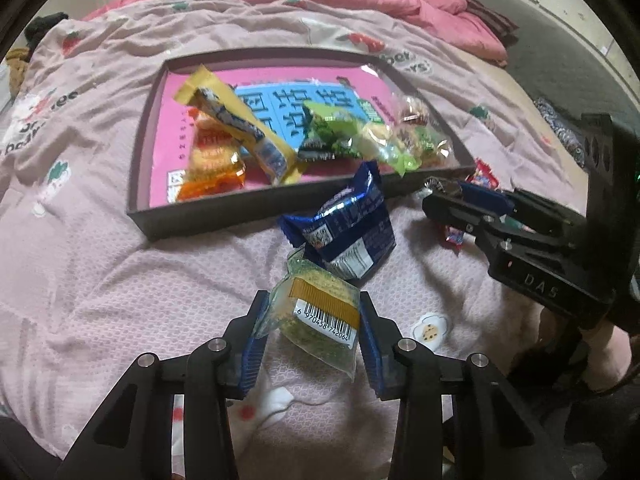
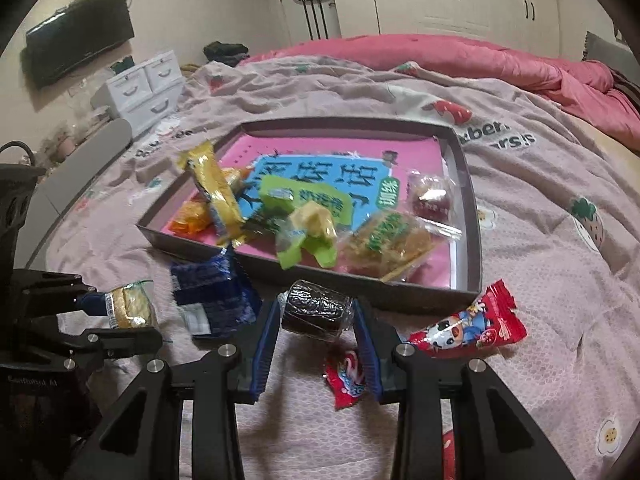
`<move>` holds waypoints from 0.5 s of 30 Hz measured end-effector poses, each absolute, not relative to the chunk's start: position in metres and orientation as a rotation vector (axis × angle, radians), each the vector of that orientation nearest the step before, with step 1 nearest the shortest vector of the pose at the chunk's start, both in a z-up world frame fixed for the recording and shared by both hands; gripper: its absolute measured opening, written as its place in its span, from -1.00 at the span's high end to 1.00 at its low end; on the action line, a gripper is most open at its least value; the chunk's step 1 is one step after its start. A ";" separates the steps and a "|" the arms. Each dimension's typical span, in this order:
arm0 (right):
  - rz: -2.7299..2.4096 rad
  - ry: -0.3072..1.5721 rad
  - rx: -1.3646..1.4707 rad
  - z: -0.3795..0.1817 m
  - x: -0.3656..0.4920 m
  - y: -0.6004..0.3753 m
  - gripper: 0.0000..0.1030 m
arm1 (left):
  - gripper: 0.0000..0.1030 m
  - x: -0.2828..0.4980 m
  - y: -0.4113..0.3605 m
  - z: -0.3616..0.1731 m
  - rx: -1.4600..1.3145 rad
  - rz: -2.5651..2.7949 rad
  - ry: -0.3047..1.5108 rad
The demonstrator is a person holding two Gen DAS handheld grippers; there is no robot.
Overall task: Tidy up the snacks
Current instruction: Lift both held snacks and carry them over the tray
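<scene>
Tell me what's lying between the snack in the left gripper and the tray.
The blue snack packet lies on the bedspread between the green barcoded snack and the tray, seen in the left wrist view.

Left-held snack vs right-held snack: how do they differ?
The left gripper holds a flat, clear green-speckled packet with a barcode label; the right gripper holds a dark cylindrical roll in clear wrap. The packet is pinched by its side edges, the roll across its ends, lying sideways. Both sit short of the tray, over the bedspread.
</scene>
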State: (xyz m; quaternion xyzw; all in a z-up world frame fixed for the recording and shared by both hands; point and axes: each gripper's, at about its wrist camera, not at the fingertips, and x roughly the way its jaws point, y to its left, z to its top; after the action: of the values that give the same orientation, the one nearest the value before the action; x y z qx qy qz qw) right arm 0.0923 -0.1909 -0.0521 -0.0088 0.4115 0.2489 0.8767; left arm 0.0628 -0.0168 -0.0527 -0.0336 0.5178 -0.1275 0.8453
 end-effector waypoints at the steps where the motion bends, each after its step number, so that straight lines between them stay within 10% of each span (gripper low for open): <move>1: 0.527 0.846 -0.013 -0.049 0.091 -0.191 0.26 | 0.16 0.062 -0.016 -0.049 -0.076 -0.268 1.084; 15: 0.533 0.782 -0.017 -0.034 0.088 -0.197 0.30 | 0.16 0.065 -0.007 -0.018 -0.116 -0.249 0.979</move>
State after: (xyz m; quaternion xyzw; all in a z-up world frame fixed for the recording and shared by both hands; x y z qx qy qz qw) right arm 0.0881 -0.1968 -0.0339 -0.0081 0.3768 0.2565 0.8901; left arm 0.0654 -0.0067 -0.0184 -0.0556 0.4689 -0.1192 0.8734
